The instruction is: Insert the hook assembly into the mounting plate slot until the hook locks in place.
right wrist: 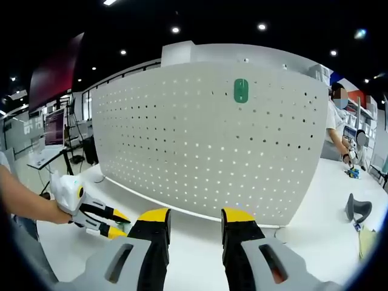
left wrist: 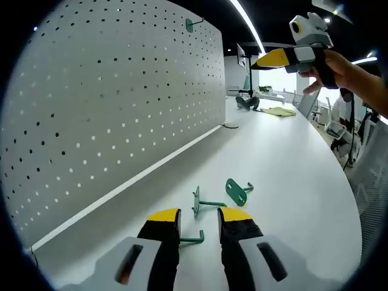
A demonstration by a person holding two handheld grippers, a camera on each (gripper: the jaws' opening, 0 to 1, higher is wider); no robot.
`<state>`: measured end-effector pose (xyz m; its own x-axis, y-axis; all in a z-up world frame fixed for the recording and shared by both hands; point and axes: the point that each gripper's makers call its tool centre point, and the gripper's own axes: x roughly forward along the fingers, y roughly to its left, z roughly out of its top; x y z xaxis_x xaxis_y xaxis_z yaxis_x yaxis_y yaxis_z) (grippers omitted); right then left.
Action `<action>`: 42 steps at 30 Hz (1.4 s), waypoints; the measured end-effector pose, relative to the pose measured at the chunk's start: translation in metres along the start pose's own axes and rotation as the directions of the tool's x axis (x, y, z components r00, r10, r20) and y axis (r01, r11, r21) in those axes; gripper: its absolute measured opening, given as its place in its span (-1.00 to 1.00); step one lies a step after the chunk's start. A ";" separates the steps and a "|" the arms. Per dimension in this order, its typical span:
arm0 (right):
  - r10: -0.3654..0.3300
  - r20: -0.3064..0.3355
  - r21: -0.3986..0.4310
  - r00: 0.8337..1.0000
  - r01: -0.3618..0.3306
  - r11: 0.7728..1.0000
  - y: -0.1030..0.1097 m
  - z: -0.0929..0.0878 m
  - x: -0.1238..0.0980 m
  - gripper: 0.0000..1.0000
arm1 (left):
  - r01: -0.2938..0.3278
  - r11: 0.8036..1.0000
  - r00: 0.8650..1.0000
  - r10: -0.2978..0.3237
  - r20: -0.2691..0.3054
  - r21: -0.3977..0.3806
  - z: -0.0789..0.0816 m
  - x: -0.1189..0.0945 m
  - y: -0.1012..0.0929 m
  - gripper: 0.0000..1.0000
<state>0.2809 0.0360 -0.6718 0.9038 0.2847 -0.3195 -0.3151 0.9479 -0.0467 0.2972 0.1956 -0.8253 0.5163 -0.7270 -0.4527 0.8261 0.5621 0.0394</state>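
White tabletop [left wrist: 285,163] runs along the foot of a tall white pegboard [left wrist: 121,103], which stands upright on it and fills much of both views; ceiling strip lights and a far office show behind; in the left gripper view the left gripper [left wrist: 200,225] hovers low over the table with its yellow-tipped jaws apart and nothing between them; three green hooks lie loose on the table just ahead of it; one hook [left wrist: 237,191] lies with its oval plate tilted up, a second hook [left wrist: 203,202] lies just left of it, and a third hook [left wrist: 193,240] lies between the jaws' tips, partly hidden by the left jaw; a fourth, mounted hook [left wrist: 193,24] sits high on the pegboard, seen from the right gripper view as a green oval plate against the holes; the right gripper [left wrist: 273,59] is held up in the air by a hand [left wrist: 345,70], well above the table; from its own view its jaws stand apart and empty, pointing at the pegboard; a grey stand [right wrist: 357,209] rests on the table at the right
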 end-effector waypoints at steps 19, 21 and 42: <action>0.171 -0.053 0.026 0.984 -0.170 0.985 0.027 -0.020 0.003 -0.36 | 0.010 0.999 1.000 -0.009 -0.029 0.034 -0.006 0.009 -0.003 -0.66; 0.195 -0.065 0.021 0.979 -0.194 0.981 0.032 -0.024 0.002 -0.35 | 0.007 0.999 1.000 -0.006 -0.030 0.039 -0.006 0.009 -0.002 -0.68; 0.448 -0.204 0.019 0.871 -0.454 0.891 0.090 -0.060 -0.007 0.10 | 0.002 0.999 0.999 -0.001 -0.033 0.042 -0.007 0.013 -0.003 -0.78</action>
<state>0.2291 0.1109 -0.7307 0.5870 0.6432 -0.4917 -0.6853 0.7181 0.1212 0.3000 0.1870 -0.8373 0.5082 -0.7140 -0.4816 0.8358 0.5438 0.0756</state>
